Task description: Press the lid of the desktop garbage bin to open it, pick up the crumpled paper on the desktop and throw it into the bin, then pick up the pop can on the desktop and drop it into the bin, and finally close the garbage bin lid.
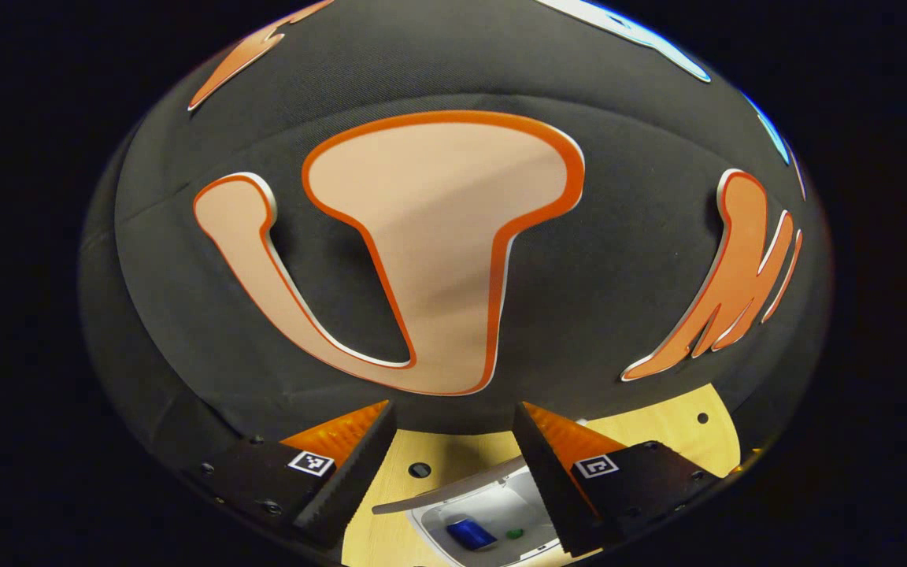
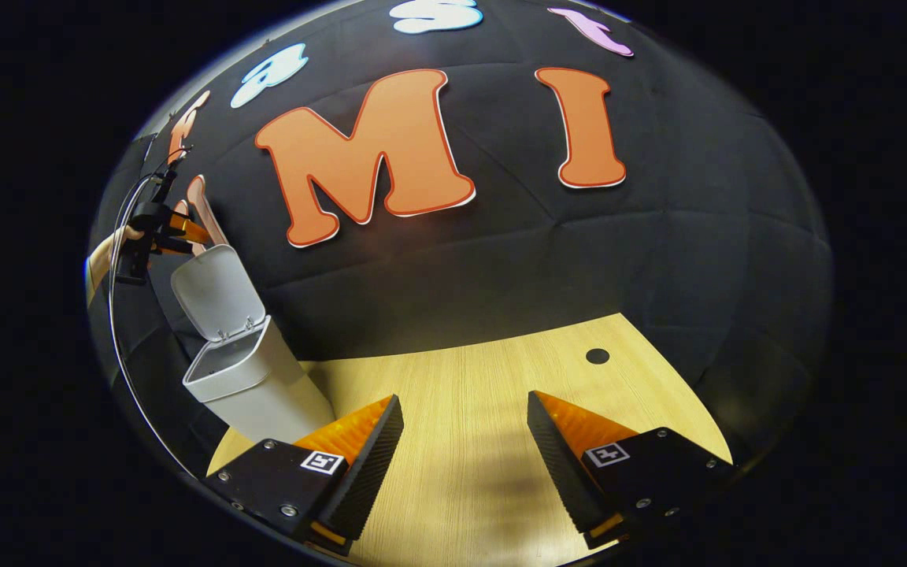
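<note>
Both the left tongs (image 1: 453,472) and right tongs (image 2: 461,465) gape empty. The white plastic garbage bin (image 2: 253,378), at nine o'clock on the pale wooden tabletop (image 2: 485,378), stands with its lid (image 2: 213,291) raised. Inside lies a blue pop can (image 1: 469,534).

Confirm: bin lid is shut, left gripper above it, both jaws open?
Not quite: the lid is up and the bin is open, as the right gripper view shows. The left gripper is above it, and both jaws are open.

1. We see the white bin (image 2: 253,386) at nine o'clock in the right gripper view, upright on the desk.
2. Its lid (image 2: 216,293) stands raised (hinged at the back).
3. Inside lies a blue pop can (image 1: 470,533).
</note>
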`<state>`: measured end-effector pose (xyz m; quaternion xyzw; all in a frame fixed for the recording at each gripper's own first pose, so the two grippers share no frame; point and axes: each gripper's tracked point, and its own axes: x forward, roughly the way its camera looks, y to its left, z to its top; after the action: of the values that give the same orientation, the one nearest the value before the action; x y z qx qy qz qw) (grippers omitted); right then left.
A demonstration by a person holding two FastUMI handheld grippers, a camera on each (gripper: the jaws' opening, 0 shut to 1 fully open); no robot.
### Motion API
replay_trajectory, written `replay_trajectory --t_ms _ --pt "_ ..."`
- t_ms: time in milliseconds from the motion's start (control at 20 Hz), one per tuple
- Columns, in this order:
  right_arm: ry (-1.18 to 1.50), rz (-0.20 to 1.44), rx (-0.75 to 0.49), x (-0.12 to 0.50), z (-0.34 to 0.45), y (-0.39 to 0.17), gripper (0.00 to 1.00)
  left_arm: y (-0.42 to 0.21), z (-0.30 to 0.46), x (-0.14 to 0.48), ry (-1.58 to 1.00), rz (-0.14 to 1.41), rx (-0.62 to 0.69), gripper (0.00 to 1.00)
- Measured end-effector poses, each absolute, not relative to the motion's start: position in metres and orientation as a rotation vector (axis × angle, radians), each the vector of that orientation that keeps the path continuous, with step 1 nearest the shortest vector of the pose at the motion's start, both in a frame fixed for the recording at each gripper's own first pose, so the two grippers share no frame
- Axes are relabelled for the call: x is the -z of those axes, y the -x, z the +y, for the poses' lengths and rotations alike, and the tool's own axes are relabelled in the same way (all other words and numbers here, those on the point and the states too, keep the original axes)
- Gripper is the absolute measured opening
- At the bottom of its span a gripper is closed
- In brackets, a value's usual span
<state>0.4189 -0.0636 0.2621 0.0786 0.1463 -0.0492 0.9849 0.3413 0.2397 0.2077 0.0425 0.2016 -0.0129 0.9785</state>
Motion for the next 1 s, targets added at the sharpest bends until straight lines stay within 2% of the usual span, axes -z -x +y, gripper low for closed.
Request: replay_trajectory --t_ms 200,500,650,1000 --pt "-0.192 0.3 0.085 -0.26 -0.051 -0.422 0.95 -0.354 0.243 -0.195 -0.094 0.424 0.017 0.93" --pt "-0.175 0.323 0.085 -0.253 -0.052 -0.418 0.95 -0.341 0.244 -0.163 -0.056 0.51 0.057 0.94" --pt "-0.175 0.327 0.083 -0.252 -0.053 -0.416 0.95 -0.321 0.234 -0.146 -0.042 0.543 0.074 0.95" --pt "-0.171 0.33 0.069 -0.251 -0.048 -0.411 0.95 -0.274 0.209 -0.113 -0.029 0.508 0.082 0.96"
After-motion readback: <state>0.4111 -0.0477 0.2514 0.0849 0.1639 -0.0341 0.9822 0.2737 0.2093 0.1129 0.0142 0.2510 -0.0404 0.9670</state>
